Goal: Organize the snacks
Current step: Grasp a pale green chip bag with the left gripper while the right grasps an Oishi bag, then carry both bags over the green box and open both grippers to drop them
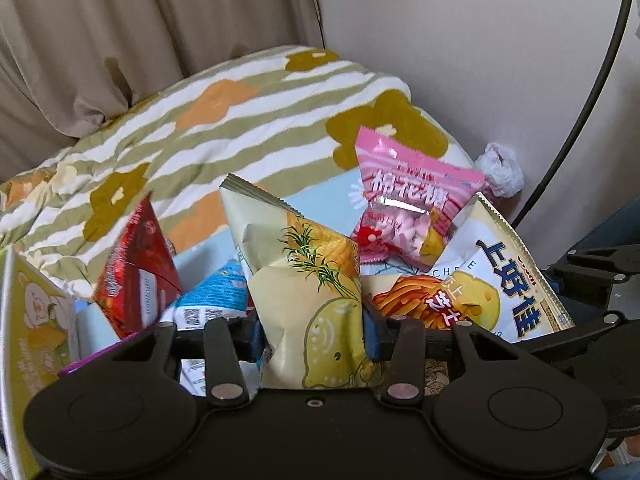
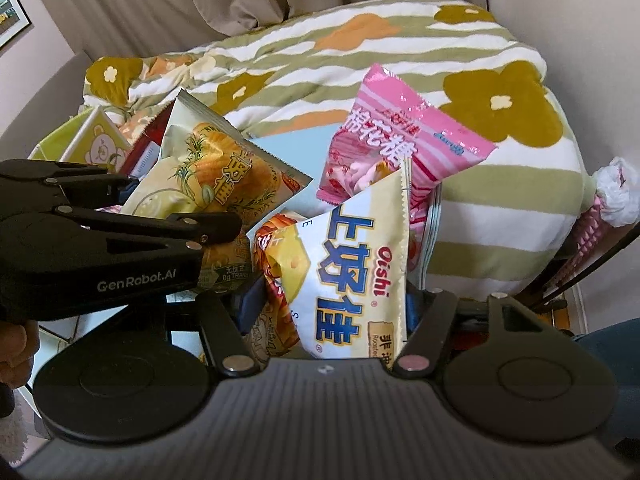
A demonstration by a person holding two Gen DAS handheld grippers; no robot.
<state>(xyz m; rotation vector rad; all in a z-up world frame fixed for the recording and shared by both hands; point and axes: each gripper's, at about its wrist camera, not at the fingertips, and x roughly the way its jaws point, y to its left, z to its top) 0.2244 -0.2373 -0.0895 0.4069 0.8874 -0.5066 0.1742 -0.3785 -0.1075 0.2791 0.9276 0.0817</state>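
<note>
My left gripper is shut on a pale green snack bag with a lemon and corn-chip print, which stands upright between the fingers. My right gripper is shut on a white Oishi cheese-snack bag; that bag also shows at the right of the left wrist view. A pink marshmallow bag leans behind both. A red bag, a blue-and-white pack and a green bear-print box sit to the left. In the right wrist view the left gripper holds the lemon bag.
A striped floral duvet is piled behind the snacks, with a beige curtain and a wall beyond. A crumpled white plastic bag and a black curved tube are at the right. A light blue surface lies under the snacks.
</note>
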